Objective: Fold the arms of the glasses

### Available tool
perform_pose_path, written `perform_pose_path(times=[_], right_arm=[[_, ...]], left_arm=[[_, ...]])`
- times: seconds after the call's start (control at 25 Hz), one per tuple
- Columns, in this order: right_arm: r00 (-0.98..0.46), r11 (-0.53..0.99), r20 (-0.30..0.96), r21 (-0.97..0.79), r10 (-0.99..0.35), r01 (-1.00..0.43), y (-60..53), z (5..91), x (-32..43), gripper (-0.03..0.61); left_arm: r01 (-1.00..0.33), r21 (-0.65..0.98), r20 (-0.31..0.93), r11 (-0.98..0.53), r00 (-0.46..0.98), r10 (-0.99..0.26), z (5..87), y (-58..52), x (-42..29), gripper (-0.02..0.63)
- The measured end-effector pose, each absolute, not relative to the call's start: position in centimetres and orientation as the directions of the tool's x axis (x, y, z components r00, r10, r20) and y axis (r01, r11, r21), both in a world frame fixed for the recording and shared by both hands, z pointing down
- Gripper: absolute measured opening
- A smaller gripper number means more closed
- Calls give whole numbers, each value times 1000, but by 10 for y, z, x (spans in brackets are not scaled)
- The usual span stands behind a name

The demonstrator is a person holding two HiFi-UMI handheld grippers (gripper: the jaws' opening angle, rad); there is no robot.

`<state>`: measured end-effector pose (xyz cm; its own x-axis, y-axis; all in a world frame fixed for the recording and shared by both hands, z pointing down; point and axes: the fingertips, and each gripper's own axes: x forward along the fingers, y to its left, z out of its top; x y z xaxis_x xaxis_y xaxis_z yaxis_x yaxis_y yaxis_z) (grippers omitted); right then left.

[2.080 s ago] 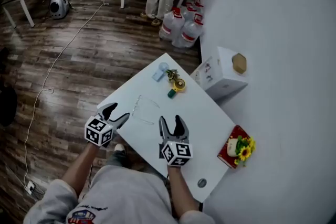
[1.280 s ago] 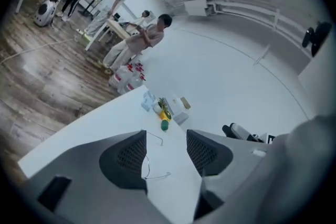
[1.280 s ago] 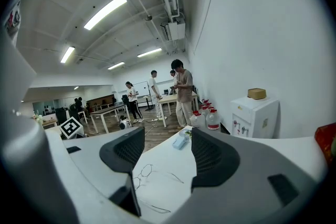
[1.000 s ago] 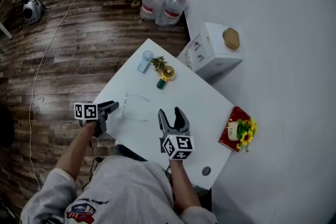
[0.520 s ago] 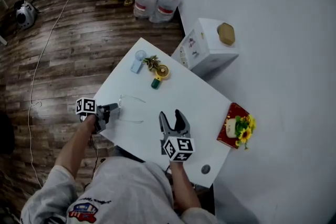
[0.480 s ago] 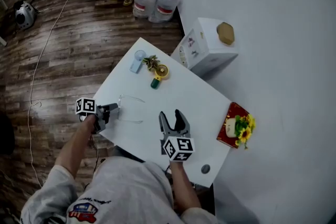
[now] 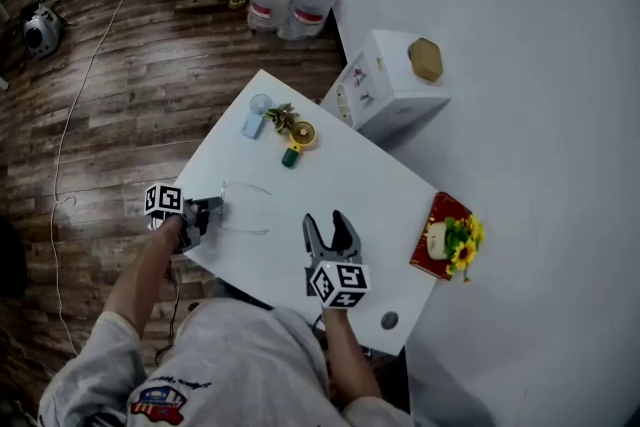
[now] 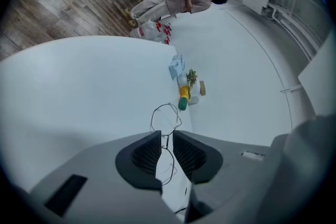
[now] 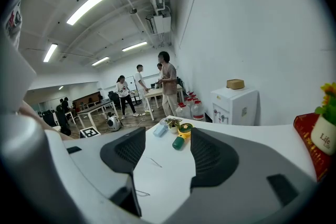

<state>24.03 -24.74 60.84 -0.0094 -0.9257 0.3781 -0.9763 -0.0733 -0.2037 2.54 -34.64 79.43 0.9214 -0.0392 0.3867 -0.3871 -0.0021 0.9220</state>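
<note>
Glasses (image 7: 243, 208) with a thin wire frame lie on the white tabletop (image 7: 350, 185), arms unfolded. Left claw (image 8: 167, 136) reaches in at their front. Its jaws have just been closing and now stand a narrow gap apart, with the bridge of the glasses between the pads. One lens lies beyond the tips and the other back between the jaws, and a sliver of space shows on each side of the wire. Right claw (image 7: 331, 227) hovers to the right of the glasses, well apart from them, jaws spread wide with nothing between. Beyond the glasses, away from the person, stand a yellow and green item (image 7: 294, 143) and a pale blue one (image 7: 255, 118).
</note>
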Motion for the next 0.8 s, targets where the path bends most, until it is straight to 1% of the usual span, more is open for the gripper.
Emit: perform_pose_path(times=[0.24, 0.56, 0.8], right_arm=[[-1, -83, 377, -206, -926, -975, -247, 609, 243, 252], [3, -88, 375, -210, -927, -974, -246, 608, 241, 249], [3, -88, 375, -211, -927, -973, -245, 606, 238, 245]], left_arm=[[-378, 926, 377, -4, 925, -40, 792, -347, 28, 51], [-360, 933, 359, -10, 932, -37, 790, -343, 28, 49], [-367, 930, 367, -28, 930, -31, 788, -340, 28, 15]])
